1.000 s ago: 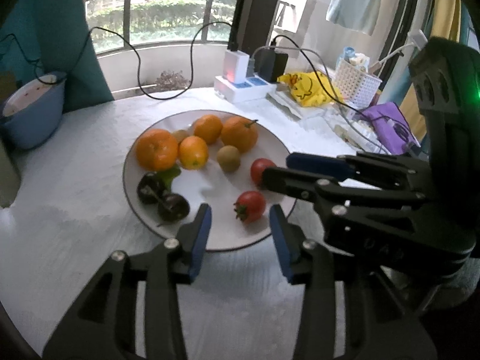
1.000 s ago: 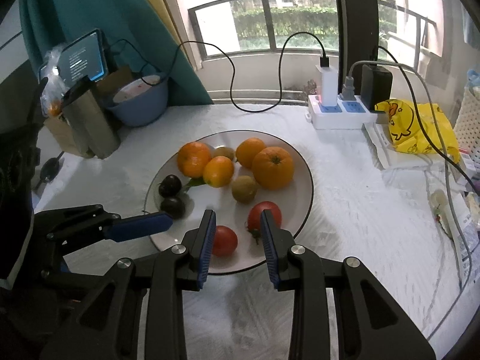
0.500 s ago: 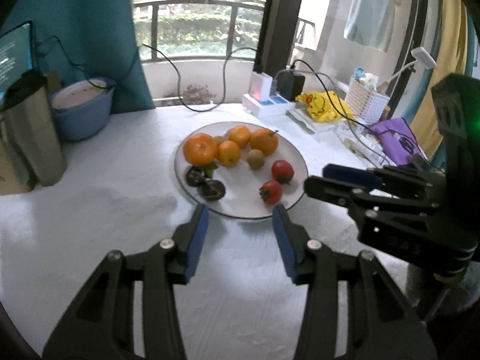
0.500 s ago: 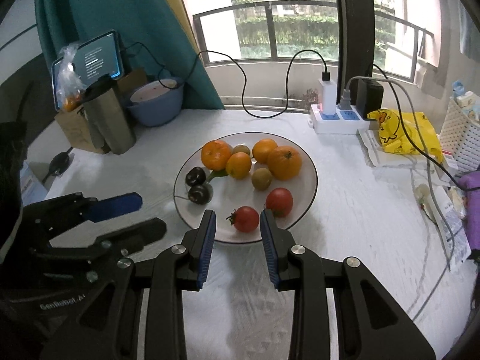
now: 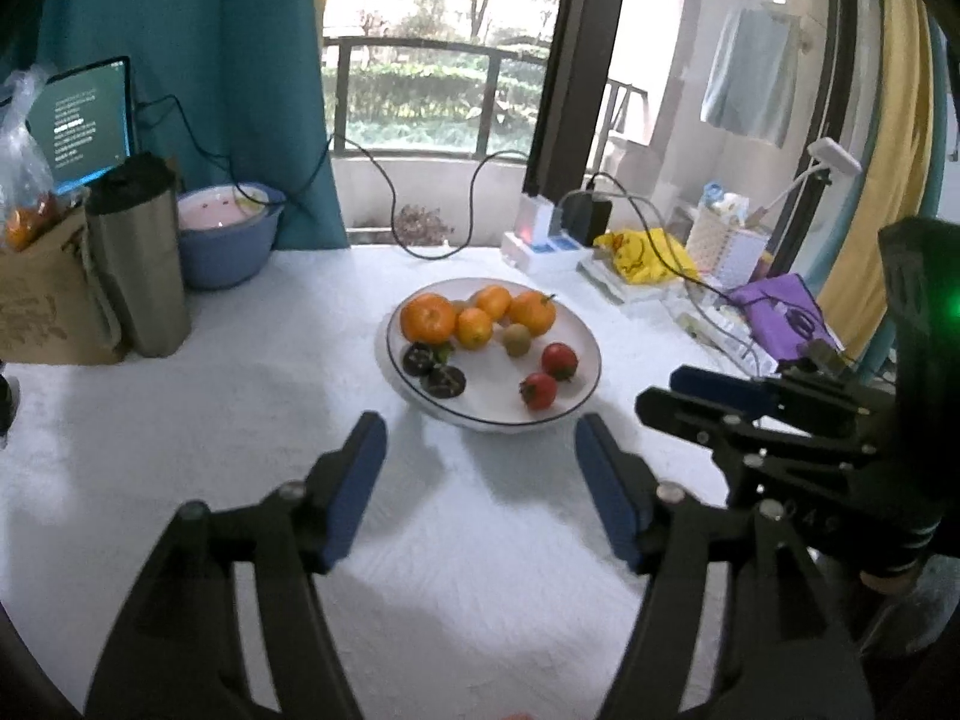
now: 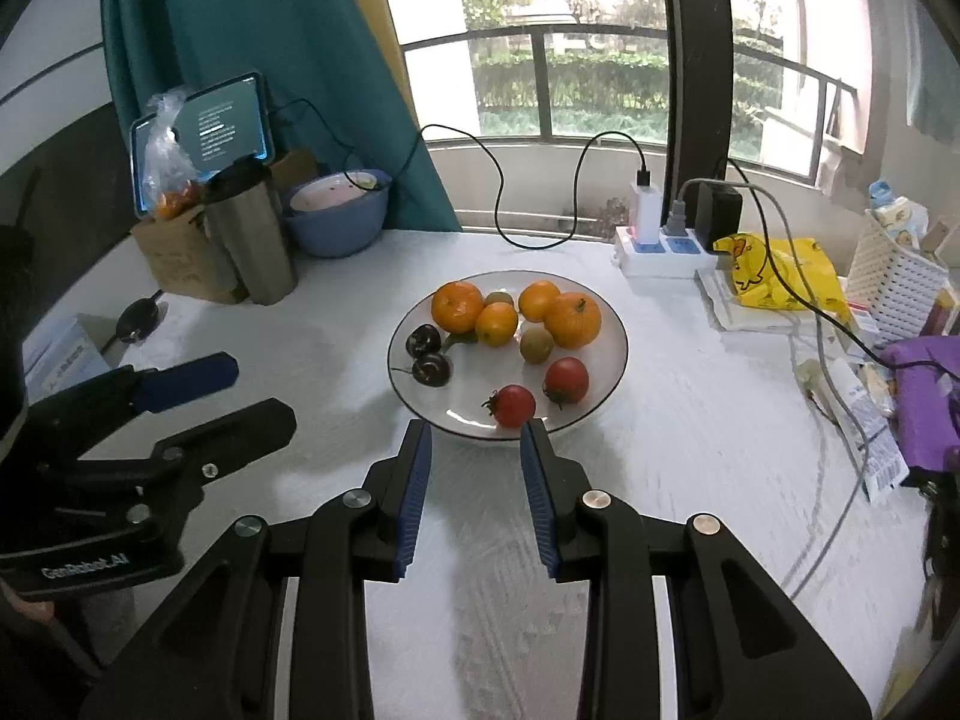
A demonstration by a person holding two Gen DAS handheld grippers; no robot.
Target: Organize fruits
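A white plate (image 5: 585, 381) (image 6: 612, 375) sits mid-table with several oranges (image 5: 427, 318) (image 6: 573, 319), a kiwi (image 5: 516, 339) (image 6: 536, 344), two red tomatoes (image 5: 539, 390) (image 6: 512, 405) and two dark fruits (image 5: 444, 382) (image 6: 431, 369). My left gripper (image 5: 480, 450) is wide open and empty, in front of the plate. My right gripper (image 6: 474, 450) is open and empty, just short of the plate's near rim. Each gripper shows in the other's view, the right one (image 5: 720, 390) and the left one (image 6: 198, 384).
A steel tumbler (image 6: 252, 234), cardboard box (image 6: 180, 252), blue bowl (image 6: 339, 213) and tablet (image 6: 231, 123) stand at the back left. A power strip (image 6: 660, 243) with cables, a yellow bag (image 6: 780, 270), a white basket (image 6: 900, 276) and purple item (image 6: 924, 384) crowd the right.
Both grippers have pulled back from the plate and risen. The left gripper's jaws have opened much wider. The fruits have not moved.
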